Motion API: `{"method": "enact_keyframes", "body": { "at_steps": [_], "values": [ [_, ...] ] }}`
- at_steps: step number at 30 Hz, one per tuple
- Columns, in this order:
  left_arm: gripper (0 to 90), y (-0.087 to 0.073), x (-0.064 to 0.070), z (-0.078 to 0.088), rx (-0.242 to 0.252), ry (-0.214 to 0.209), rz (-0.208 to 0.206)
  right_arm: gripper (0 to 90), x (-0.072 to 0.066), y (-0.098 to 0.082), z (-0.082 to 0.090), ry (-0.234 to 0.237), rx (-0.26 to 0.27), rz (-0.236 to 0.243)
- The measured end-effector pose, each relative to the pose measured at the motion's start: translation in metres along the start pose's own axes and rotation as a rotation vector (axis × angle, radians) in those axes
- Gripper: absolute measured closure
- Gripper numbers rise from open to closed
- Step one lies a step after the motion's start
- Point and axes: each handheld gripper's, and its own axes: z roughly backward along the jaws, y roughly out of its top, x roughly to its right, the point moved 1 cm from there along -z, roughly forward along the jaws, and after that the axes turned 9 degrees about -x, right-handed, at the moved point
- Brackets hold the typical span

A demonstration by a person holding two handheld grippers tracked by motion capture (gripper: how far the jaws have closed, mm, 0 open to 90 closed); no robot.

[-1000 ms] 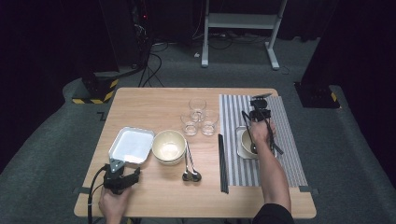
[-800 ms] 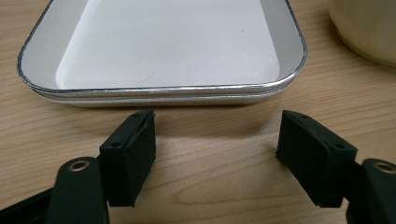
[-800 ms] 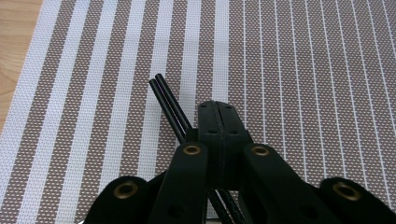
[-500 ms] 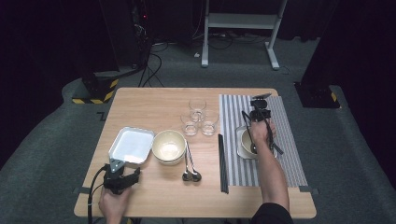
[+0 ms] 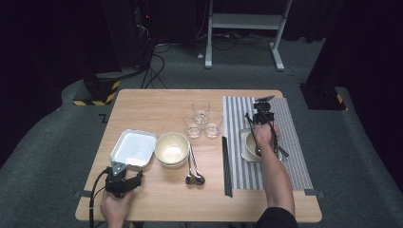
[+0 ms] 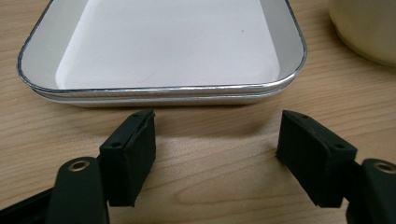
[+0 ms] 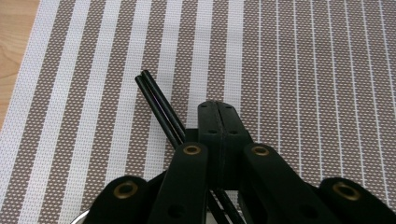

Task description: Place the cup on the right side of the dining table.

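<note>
We have the right hand-held gripper (image 7: pixel 219 112) clamped shut on the chopsticks (image 7: pixel 159 105) over the striped placemat (image 7: pixel 303 70); we lower them level beside the bowl (image 5: pixel 247 145). Left hand-held gripper (image 6: pixel 215 154) waits wide open, empty, before the tray (image 6: pixel 163 91).

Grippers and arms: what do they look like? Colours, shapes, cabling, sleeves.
Both are black two-jaw tools. The left gripper has blocky rectangular black pads on flat black links with brass-coloured rivets. The right gripper has the same links and rivets. In the high view the left gripper carries a grey three-cornered plate and trails a black cable. Forearms are bare, no sleeves in sight.
</note>
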Motion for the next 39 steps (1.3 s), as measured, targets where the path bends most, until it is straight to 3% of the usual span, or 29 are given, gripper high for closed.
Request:
{"method": "enact_keyframes", "body": {
  "at_steps": [19,37,39],
  "values": [
    [29.2,0.0,0.0,0.0,0.002,-0.002,-0.001,90.0,-0.01,-0.002,0.002,0.062,-0.008,0.036],
    [29.1,0.0,0.0,0.0,0.002,-0.003,-0.002,90.0,-0.02,-0.004,0.005,0.059,0.004,0.096],
    [29.1,0.0,0.0,0.0,0.002,-0.002,-0.002,90.0,-0.021,-0.003,0.004,0.075,0.002,0.097]
  ]
}}
